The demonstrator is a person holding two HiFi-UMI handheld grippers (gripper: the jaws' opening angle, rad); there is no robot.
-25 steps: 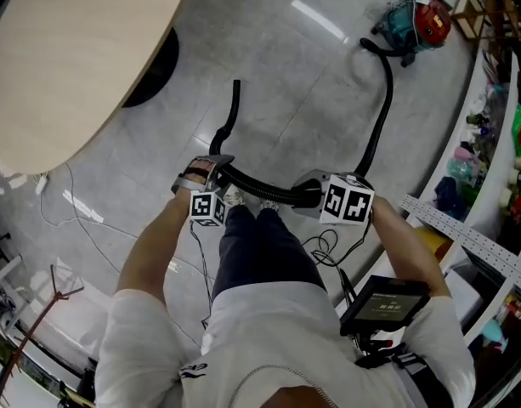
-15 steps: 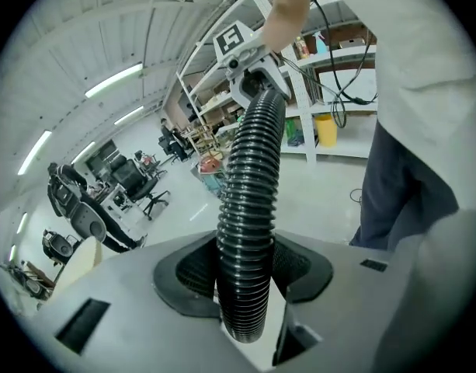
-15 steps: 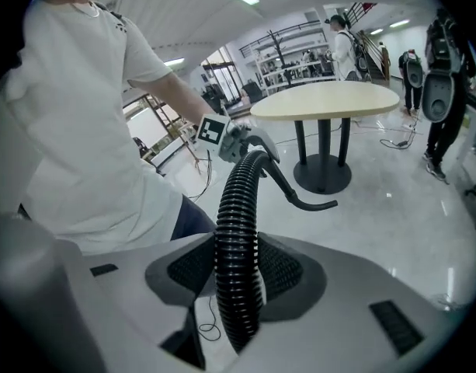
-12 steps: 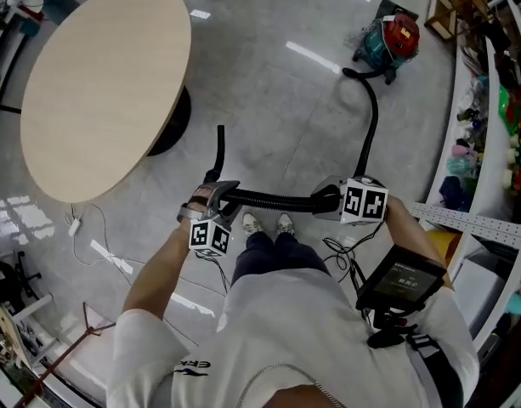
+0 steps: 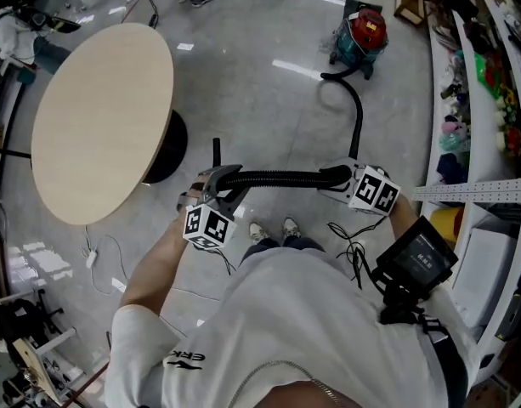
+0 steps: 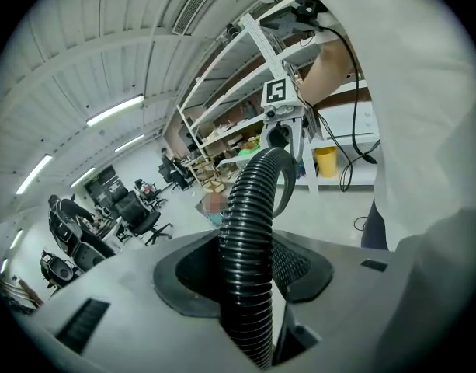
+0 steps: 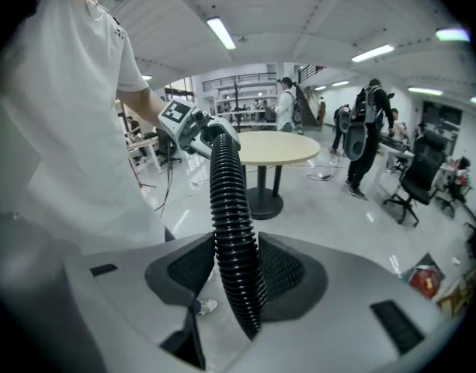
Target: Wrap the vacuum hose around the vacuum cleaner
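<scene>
The vacuum hose [image 5: 281, 177] is held high between the left gripper [image 5: 221, 187] and the right gripper [image 5: 342, 178], both squeezed shut on it, far from the vacuum cleaner [image 5: 362, 34], which could be tipped over if the hose is tugged hard.

A polished grey floor [image 5: 268, 92] mirrors the strip lights [image 7: 222, 32] of a workshop hall, with bright streaks lying across it. A round table [image 5: 103, 117] with a pale wood top stands on a dark pedestal base [image 5: 168, 147] at the left of the head view. White metal shelving [image 5: 481, 192] crowded with colourful goods lines the right side, a yellow bin [image 5: 447, 223] low among it. Thin white cables [image 5: 90, 257] trail over the floor near the table. Black office chairs [image 6: 140, 212] cluster at the far end under a ribbed white ceiling [image 6: 82, 45]. Another black chair [image 7: 416, 181] stands beyond the table in the right gripper view.
</scene>
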